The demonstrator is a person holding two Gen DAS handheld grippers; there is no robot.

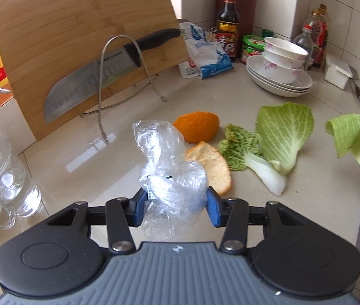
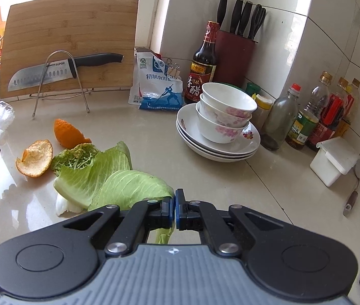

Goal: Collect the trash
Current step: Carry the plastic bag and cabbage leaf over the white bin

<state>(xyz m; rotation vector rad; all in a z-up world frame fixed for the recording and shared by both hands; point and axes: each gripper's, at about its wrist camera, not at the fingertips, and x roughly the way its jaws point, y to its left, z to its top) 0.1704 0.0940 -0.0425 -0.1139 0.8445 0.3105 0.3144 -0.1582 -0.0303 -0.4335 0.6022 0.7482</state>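
Two grippers holding trash above the beige bench point(image 1: 78, 157).
Left gripper point(image 1: 177, 203) pinches a crumpled clear plastic bag point(image 1: 169, 157), orange peels point(image 1: 197, 129) at its one o'clock; right gripper point(image 2: 174, 208), clamped tight, grips a pale green cabbage leaf point(image 2: 134, 188).

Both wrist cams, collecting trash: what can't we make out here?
- Trash bin: in neither view.
- Left gripper pads: left wrist view, the crumpled plastic wrap it holds covers them.
- Lower part of the cabbage leaf in the right gripper: right wrist view, hidden behind the gripper body.
- Knife block blades: sunk in the block.
- Small bottle labels at the right: too small to read.
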